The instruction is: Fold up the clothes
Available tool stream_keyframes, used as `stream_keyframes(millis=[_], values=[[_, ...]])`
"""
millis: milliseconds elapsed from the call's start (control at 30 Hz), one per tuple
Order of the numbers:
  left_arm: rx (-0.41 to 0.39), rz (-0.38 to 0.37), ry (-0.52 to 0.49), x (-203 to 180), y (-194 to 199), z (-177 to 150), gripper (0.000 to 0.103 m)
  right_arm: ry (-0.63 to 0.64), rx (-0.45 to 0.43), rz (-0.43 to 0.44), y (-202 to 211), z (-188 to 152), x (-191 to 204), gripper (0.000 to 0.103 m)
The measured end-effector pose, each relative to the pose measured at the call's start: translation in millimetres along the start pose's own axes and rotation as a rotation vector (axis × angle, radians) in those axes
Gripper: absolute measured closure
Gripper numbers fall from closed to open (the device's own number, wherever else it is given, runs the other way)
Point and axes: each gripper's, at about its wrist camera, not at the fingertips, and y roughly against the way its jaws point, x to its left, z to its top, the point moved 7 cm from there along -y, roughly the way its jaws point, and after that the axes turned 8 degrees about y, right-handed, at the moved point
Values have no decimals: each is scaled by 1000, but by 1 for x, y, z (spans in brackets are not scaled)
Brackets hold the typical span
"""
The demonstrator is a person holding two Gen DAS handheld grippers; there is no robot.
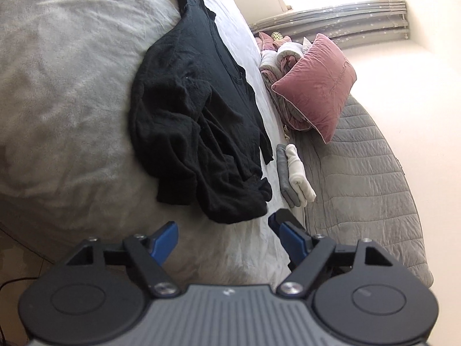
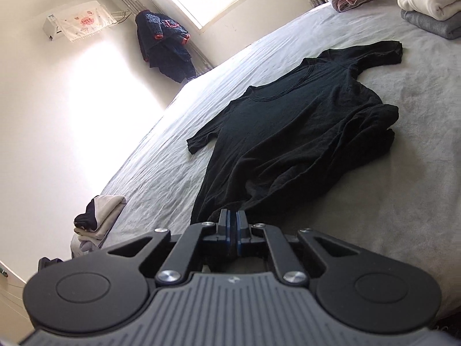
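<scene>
One black T-shirt (image 2: 291, 132) spread on bed (image 2: 389, 201), lower part rumpled, both short sleeves out. Two folded garments stacked near pillow: white one (image 1: 299, 173) against grey one (image 1: 283, 173). One pink pillow (image 1: 317, 83) on rolled bedding. Left tool (image 1: 222, 227): jaws spread wide, empty, hovering just short of shirt's bunched hem. Right tool (image 2: 232, 219): jaws pressed together at shirt's hem edge; whether cloth is pinched, cannot tell.
</scene>
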Motion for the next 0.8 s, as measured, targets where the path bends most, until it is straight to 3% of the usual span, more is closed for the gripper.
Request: stream_keyframes(millis=[167,267,367,400,433,500,633,800], values=[[-24,43,-13,5,8,8,24,47,74,-67,0,-21,-7,97],[-40,66,-30,3,8,14,24,75,99,-124,-4,-19,-17,88],[-73,114,-78,-1,11,23,24,78,94,-162,-8,-8,-31,86],[-88,135,-99,-3,12,26,24,85,86,-181,-9,-2,-36,79],[-103,156,-120,-4,13,30,25,92,79,-201,-11,3,-41,65],[-133,201,-153,-6,15,39,25,116,44,-258,-11,18,-52,57],[-183,297,-190,-3,18,54,26,99,-14,-377,-10,48,-83,57],[-213,341,-199,5,17,69,29,-44,-52,-406,-11,73,-128,57]])
